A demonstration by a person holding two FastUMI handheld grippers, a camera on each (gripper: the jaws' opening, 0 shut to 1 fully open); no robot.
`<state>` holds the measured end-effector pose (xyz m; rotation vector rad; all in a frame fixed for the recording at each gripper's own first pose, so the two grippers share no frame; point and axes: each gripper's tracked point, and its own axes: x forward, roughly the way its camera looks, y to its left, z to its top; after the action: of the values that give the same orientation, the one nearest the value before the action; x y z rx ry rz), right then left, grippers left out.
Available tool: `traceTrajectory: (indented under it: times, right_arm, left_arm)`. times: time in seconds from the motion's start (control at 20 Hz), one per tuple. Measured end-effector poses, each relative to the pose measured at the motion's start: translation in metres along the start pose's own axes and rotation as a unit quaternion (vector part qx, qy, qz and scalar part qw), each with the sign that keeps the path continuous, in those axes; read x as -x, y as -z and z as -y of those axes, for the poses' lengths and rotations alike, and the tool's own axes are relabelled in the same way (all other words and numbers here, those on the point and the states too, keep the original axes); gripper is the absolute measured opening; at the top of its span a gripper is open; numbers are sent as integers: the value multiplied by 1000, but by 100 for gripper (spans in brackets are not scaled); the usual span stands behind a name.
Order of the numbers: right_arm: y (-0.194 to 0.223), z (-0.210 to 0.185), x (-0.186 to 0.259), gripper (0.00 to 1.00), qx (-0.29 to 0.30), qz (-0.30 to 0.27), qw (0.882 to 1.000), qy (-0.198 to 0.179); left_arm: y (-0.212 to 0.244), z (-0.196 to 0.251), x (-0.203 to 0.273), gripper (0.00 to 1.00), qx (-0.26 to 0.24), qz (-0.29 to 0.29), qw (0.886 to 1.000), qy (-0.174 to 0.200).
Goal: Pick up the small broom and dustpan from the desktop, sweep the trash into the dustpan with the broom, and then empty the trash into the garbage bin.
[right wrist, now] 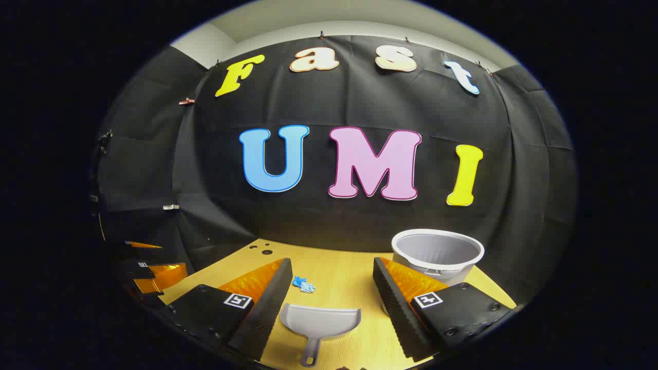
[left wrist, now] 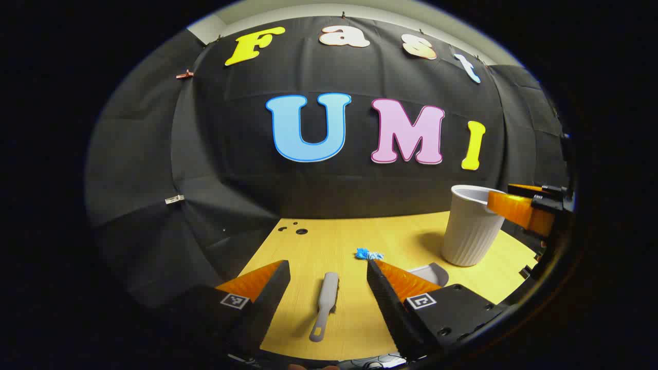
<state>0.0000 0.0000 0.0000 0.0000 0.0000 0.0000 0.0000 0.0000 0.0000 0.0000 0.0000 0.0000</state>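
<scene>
Both grippers gape empty: left gripper over the broom, right gripper over the dustpan. Careless closing could skid either handle, scattering trash ahead.

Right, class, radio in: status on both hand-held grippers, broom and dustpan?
Left hand-held gripper open over broom. Right hand-held gripper open over dustpan. Both tools flat on desk. Nothing in the way.

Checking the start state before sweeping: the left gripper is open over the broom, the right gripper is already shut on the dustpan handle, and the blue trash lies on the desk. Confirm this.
One point is wrong: the right gripper is open, not shut; in the right gripper view the dustpan lies untouched between its fingers. The left gripper is open over the broom, and the blue trash lies on the desk.
</scene>
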Motion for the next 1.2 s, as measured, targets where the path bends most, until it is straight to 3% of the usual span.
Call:
traceTrajectory:
  times: [0.7, 1.2]
  right_arm:
    - [36, -8, 4, 98, -30, -44, 999, -9]
    - [61, 9, -9, 98, -33, -72, 997, 9]
  left_arm:
    - [36, 3, -8, 95, 18, -57, 998, 18]
    - [84, 3, -50, 95, 0, -164, 985, 44]
